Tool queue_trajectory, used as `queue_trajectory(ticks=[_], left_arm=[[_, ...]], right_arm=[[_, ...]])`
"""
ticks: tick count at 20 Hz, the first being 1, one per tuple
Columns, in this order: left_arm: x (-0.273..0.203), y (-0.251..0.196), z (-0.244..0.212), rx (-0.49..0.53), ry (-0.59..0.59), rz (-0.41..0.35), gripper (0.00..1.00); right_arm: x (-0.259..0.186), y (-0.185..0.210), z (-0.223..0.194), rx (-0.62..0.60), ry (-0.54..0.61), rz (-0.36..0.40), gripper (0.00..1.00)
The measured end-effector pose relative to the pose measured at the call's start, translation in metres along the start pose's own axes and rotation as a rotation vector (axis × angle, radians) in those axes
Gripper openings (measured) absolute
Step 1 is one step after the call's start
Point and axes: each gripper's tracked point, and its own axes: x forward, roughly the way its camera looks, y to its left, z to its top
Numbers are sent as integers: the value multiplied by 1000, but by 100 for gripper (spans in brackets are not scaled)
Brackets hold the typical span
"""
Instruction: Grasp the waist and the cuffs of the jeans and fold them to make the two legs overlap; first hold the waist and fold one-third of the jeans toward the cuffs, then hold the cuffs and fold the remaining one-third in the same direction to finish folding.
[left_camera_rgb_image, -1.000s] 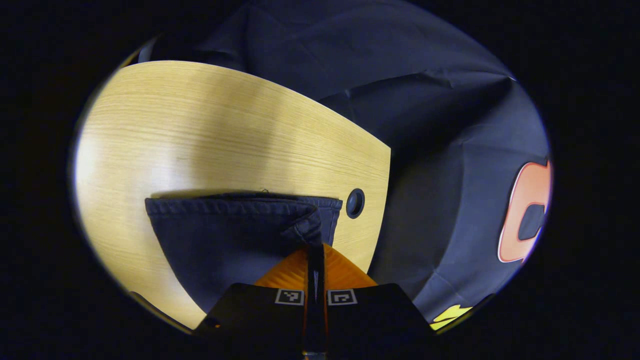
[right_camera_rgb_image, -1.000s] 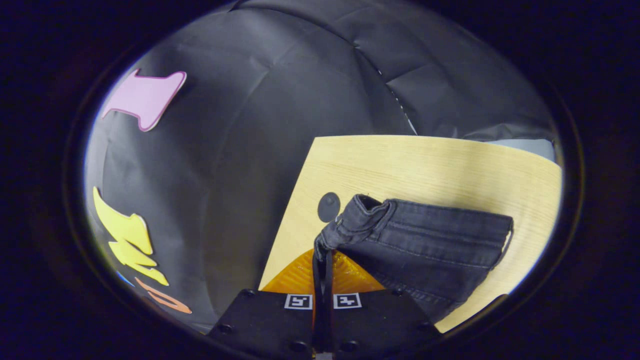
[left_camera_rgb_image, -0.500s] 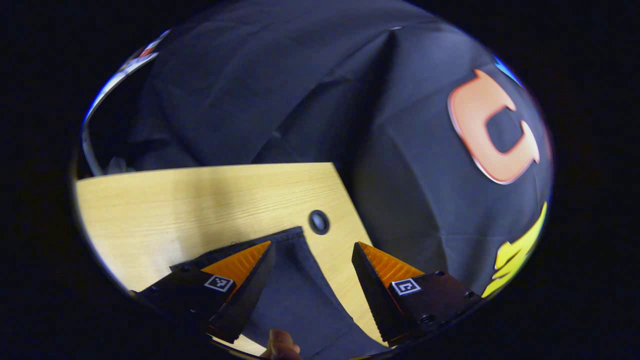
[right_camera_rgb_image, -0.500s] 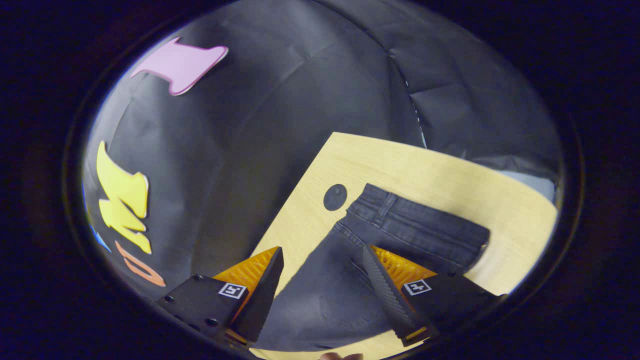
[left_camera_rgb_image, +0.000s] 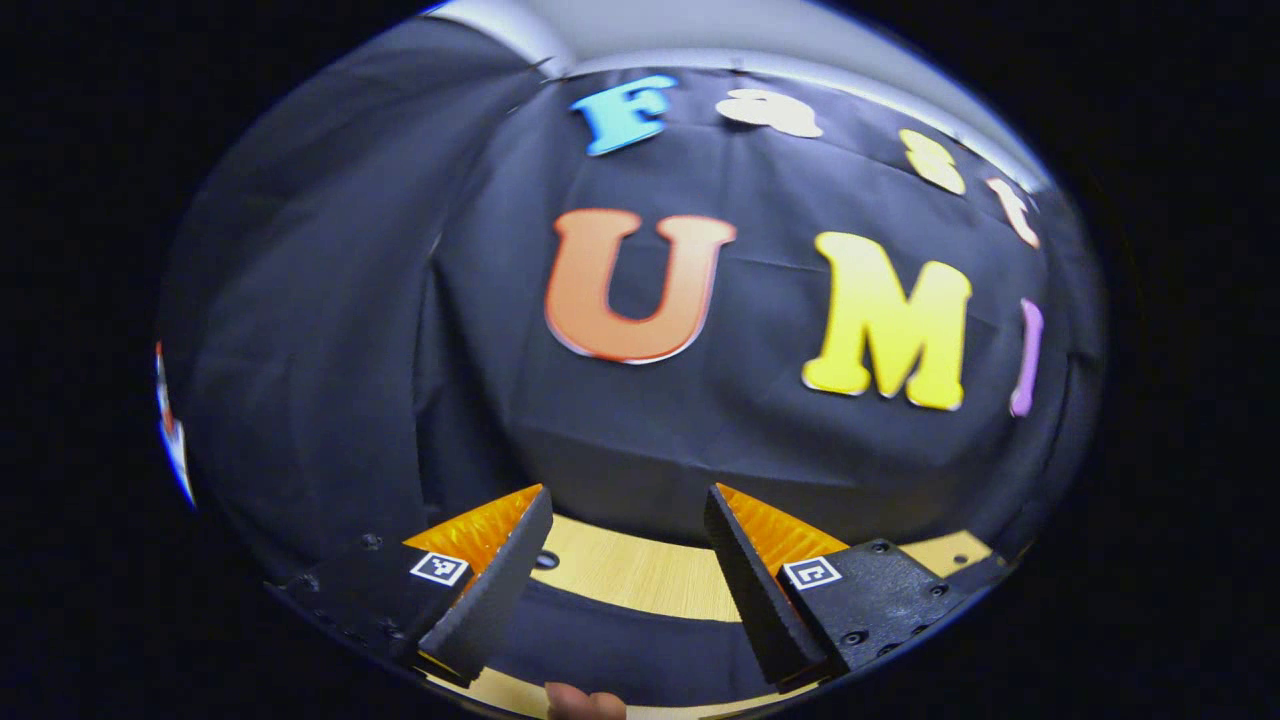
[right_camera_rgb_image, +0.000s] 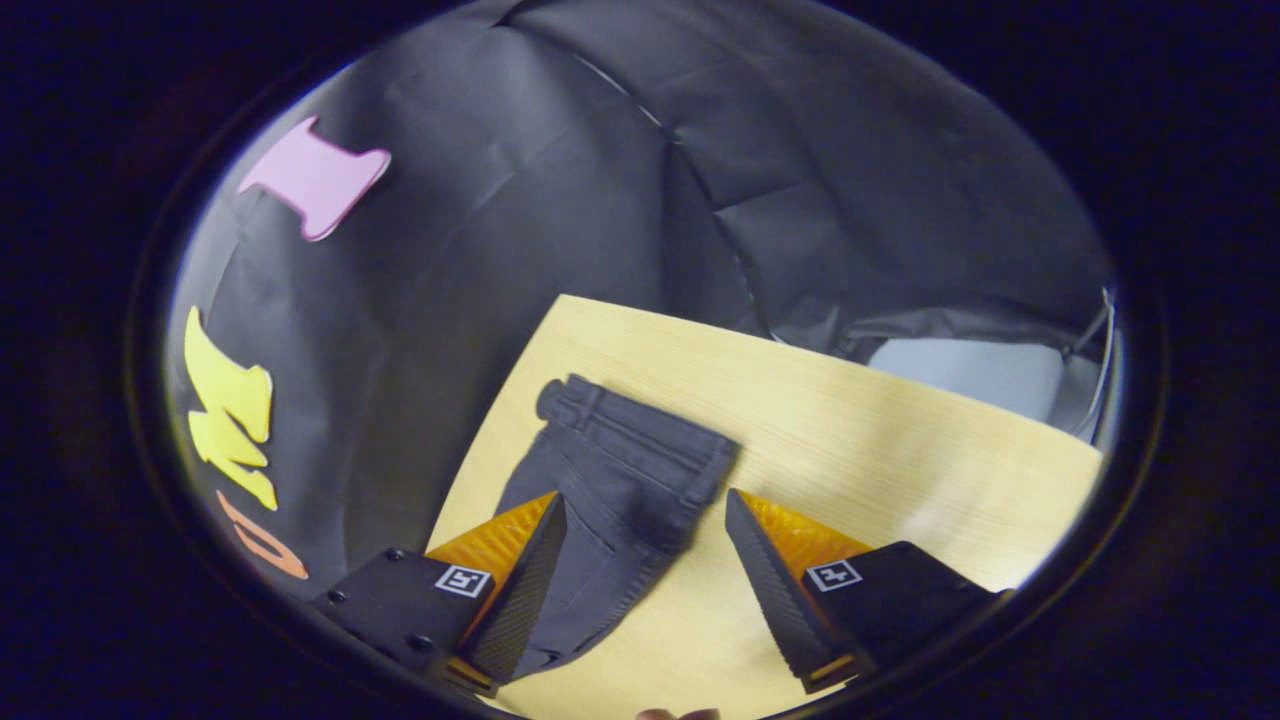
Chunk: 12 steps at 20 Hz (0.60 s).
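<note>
Your jeans (right_camera_rgb_image: 610, 490) lie flat on the wooden table (right_camera_rgb_image: 850, 430), waistband end toward the far corner by the booth wall, the denim running back toward you under the right gripper (right_camera_rgb_image: 645, 570). Judging from how they lie, the legs look already laid one over the other, so the next hold should be on the waist. The right gripper hangs above the cloth with its jaws wide and nothing between them, tilted down so the waistband sits just ahead of the fingers — a fair place to start a pinch from. Your left gripper (left_camera_rgb_image: 625, 575) is also spread wide and empty, but pitched up toward the wall; a dark band of the jeans (left_camera_rgb_image: 620, 650) crosses the table (left_camera_rgb_image: 640, 575) beneath its fingers. Tip it down before you close.
</note>
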Motion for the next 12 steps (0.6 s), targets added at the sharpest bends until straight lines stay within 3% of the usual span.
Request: queue_trajectory(ticks=[3,5,7,8,10,11,12], left_arm=[[-33,-41,15,119,-56,-96,98],[-46,-46,14,101,-37,-149,98],[-55,-55,5,71,7,-176,100],[-66,-60,0,69,23,-181,95],[-76,-60,-3,69,40,-182,100],[-81,-59,-5,68,49,-184,100],[-84,-58,-7,69,54,-182,100]], right_arm=[[10,-5,-11,57,26,15,98],[20,-2,-12,60,15,22,92],[32,3,-19,71,28,25,98],[35,10,-18,86,18,41,98],[43,12,-23,89,17,49,98],[50,8,-31,89,39,35,82],[52,8,-35,127,54,45,59]])
